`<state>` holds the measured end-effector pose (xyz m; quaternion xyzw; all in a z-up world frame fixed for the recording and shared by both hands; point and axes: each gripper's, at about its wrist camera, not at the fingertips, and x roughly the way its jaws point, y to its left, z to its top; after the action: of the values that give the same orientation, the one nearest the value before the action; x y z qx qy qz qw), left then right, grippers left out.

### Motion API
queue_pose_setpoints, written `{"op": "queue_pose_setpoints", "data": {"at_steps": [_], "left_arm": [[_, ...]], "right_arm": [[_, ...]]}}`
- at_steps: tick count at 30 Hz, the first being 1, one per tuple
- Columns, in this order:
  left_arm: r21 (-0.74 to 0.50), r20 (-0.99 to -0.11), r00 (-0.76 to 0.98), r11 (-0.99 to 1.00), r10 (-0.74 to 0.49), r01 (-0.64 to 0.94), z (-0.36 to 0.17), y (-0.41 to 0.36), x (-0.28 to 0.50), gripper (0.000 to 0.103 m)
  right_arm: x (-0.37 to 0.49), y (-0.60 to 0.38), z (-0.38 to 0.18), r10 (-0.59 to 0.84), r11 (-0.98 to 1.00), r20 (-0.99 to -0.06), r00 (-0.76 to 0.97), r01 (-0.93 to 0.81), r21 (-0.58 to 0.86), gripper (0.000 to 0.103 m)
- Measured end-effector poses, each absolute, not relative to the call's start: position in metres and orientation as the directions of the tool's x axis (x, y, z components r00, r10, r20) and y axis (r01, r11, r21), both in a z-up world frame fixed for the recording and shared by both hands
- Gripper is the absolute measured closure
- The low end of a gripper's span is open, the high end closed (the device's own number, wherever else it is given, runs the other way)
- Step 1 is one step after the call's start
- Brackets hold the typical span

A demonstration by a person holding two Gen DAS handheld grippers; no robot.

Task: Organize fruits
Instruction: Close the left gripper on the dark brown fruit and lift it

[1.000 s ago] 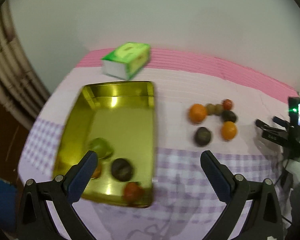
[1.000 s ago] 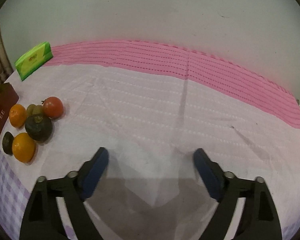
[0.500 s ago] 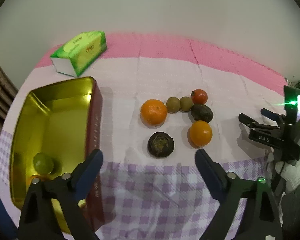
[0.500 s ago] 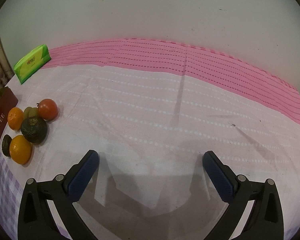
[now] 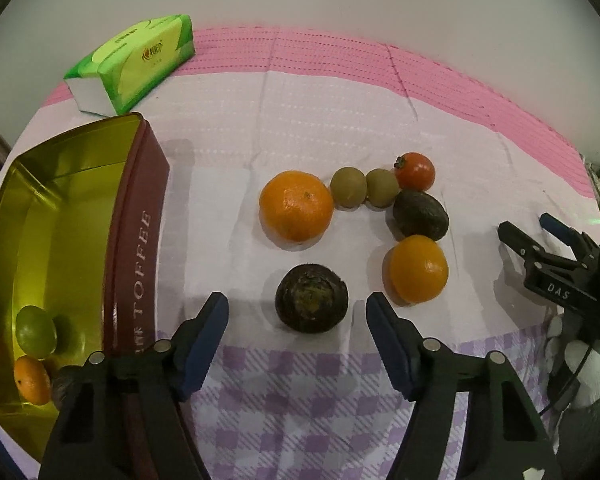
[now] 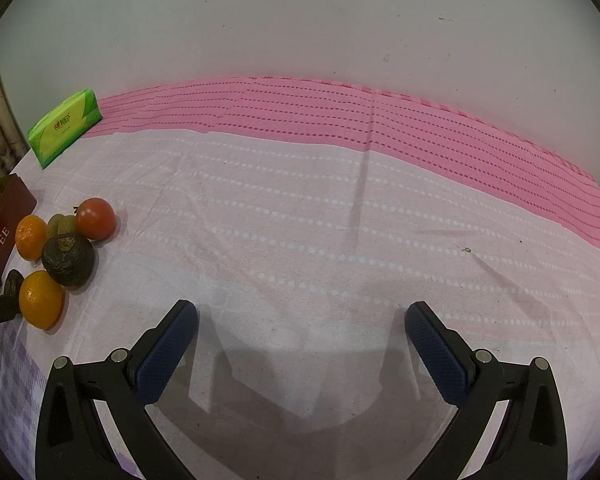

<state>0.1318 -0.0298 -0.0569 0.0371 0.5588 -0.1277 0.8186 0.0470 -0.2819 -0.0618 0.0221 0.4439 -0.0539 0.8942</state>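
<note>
In the left wrist view my left gripper (image 5: 298, 310) is open, its jaws on either side of a dark round fruit (image 5: 311, 303) lying on the cloth. Beyond lie a big orange (image 5: 296, 205), two kiwis (image 5: 366, 187), a red tomato (image 5: 415, 171), a dark avocado (image 5: 420, 216) and a smaller orange (image 5: 417, 269). The gold tin (image 5: 138, 216) at left holds a green lime (image 5: 35, 332) and an orange (image 5: 30, 380). My right gripper (image 6: 300, 322) is open and empty over bare cloth; the fruit group (image 6: 66, 258) lies to its far left.
A green tissue pack (image 5: 134, 62) lies at the back left, also in the right wrist view (image 6: 64, 126). The right gripper (image 5: 548, 256) shows at the right edge of the left wrist view. The cloth is pink at the back and purple checked in front.
My left gripper has swung right from over the tin and come down close around the dark round fruit. The right gripper has shifted slightly and stays open.
</note>
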Motion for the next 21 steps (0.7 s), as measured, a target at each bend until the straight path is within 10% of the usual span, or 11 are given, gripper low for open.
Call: {"op": "queue_pose_setpoints", "data": {"at_steps": [11, 21], "left_arm": [[-0.097, -0.932, 0.317, 0.963, -0.177, 0.252, -0.061, -0.033, 0.135, 0.068], [-0.083, -0.929, 0.327, 0.959, -0.174, 0.272, -0.055, -0.037, 0.125, 0.069]], "right_arm": [[0.047, -0.282, -0.062, -0.077, 0.993, -0.796, 0.6, 0.116, -0.008, 0.0], [0.046, -0.283, -0.062, -0.077, 0.993, -0.796, 0.6, 0.116, -0.008, 0.0]]}}
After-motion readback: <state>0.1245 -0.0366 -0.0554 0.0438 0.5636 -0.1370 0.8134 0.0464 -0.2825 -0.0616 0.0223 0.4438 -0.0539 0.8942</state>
